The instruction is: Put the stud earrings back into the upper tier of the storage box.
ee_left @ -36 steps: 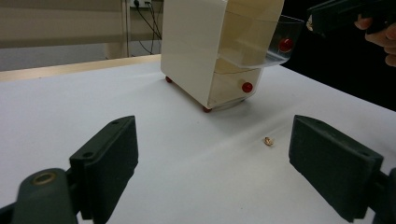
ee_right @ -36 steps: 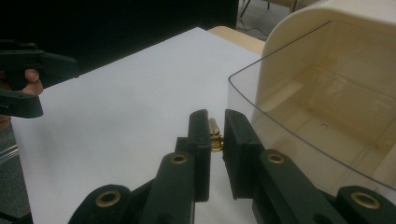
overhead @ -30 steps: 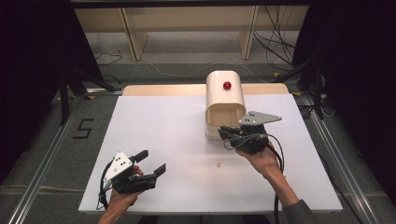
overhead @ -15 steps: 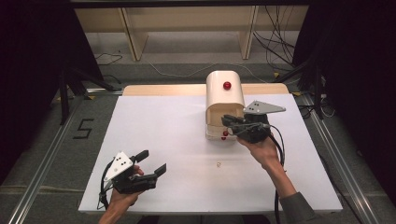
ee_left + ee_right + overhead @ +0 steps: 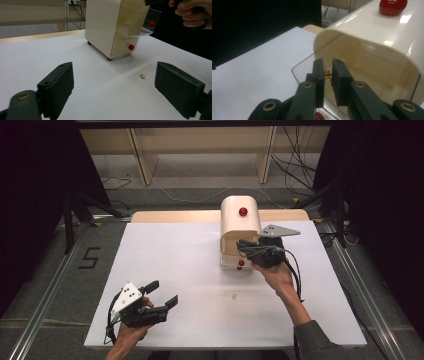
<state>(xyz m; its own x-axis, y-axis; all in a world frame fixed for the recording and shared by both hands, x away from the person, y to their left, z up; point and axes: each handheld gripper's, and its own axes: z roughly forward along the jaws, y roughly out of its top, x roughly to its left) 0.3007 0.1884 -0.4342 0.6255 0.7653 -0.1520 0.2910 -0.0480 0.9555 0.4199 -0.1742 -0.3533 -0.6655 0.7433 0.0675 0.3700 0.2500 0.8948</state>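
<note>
Fingers (image 5: 318, 75) of the right gripper (image 5: 327, 75) are seen nearly closed, pinching a small gold piece (image 5: 327, 74) over the pulled-out clear upper drawer (image 5: 305, 65) of the cream cabinet (image 5: 239, 220). Left gripper (image 5: 161, 296) is held wide open, empty, above the white table (image 5: 175, 250); a second gold piece (image 5: 142, 76) lies near it.

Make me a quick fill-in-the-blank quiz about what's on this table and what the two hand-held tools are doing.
1. The right tool pinches a small ___ -coloured piece over the open upper drawer.
2. The knobs on the cream cabinet are ___.
3. The left tool has its jaws ___.
4. A second small piece lies on the ___ table sheet.

Missing words: gold; red; open; white
</note>
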